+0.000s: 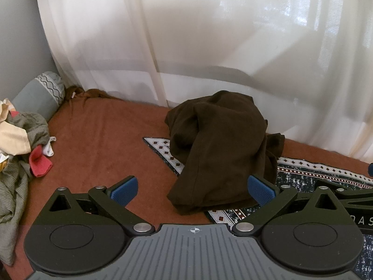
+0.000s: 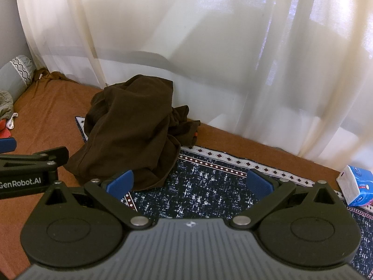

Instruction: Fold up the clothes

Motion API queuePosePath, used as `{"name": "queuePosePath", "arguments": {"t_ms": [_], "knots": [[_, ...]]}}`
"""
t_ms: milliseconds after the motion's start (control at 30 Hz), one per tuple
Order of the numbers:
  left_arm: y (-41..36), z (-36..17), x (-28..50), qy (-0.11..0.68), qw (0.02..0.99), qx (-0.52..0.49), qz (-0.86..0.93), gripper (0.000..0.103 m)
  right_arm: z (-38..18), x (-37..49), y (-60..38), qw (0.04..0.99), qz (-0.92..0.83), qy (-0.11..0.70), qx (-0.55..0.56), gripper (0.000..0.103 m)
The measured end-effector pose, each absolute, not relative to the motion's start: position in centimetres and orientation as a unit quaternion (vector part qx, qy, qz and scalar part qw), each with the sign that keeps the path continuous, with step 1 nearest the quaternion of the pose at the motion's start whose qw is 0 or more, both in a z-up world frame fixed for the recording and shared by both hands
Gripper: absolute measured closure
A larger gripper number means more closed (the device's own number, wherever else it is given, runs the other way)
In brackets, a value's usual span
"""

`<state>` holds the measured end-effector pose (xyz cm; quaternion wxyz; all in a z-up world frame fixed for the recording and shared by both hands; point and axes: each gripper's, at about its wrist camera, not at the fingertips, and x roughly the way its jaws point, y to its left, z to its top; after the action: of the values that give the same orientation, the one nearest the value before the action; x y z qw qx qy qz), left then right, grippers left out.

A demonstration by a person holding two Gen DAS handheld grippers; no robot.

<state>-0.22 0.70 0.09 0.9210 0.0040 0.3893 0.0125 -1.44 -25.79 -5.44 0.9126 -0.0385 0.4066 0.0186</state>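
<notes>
A dark brown garment (image 1: 219, 144) lies crumpled in a heap on a patterned navy mat (image 1: 303, 177), close to the white curtain. In the right wrist view the same garment (image 2: 130, 135) covers the mat's (image 2: 205, 186) left part. My left gripper (image 1: 192, 192) is open just in front of the heap's near edge, its blue pads (image 1: 124, 191) wide apart and empty. My right gripper (image 2: 190, 185) is open too, over the bare mat to the right of the garment. The left gripper's body (image 2: 30, 170) shows at the left edge of the right wrist view.
A pile of other clothes (image 1: 18, 144), grey, cream and red, sits at the left on the rust-brown bed cover (image 1: 105, 140). A grey bolster (image 1: 39, 93) lies in the corner. A tissue pack (image 2: 355, 184) rests on the mat's right. Sheer curtains (image 1: 209, 46) bound the far side.
</notes>
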Motion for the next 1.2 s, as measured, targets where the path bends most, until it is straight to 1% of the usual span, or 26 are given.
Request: {"name": "queuePosePath", "arguments": {"t_ms": [767, 1000, 1200], "knots": [[0.8, -0.4, 0.5, 0.397, 0.918, 0.001, 0.013, 0.000, -6.3, -0.7, -25.7, 0.910, 0.023, 0.412, -0.038, 0.000], [1.5, -3.1, 3.2, 0.424, 0.906, -0.009, 0.012, 0.000, -7.6, 0.9, -25.6, 0.907, 0.028, 0.419, -0.036, 0.000], [2.2, -6.7, 7.1, 0.447, 0.894, -0.008, 0.011, 0.000, -10.5, 5.0, -25.0, 0.902, 0.036, 0.429, -0.016, 0.000]]}}
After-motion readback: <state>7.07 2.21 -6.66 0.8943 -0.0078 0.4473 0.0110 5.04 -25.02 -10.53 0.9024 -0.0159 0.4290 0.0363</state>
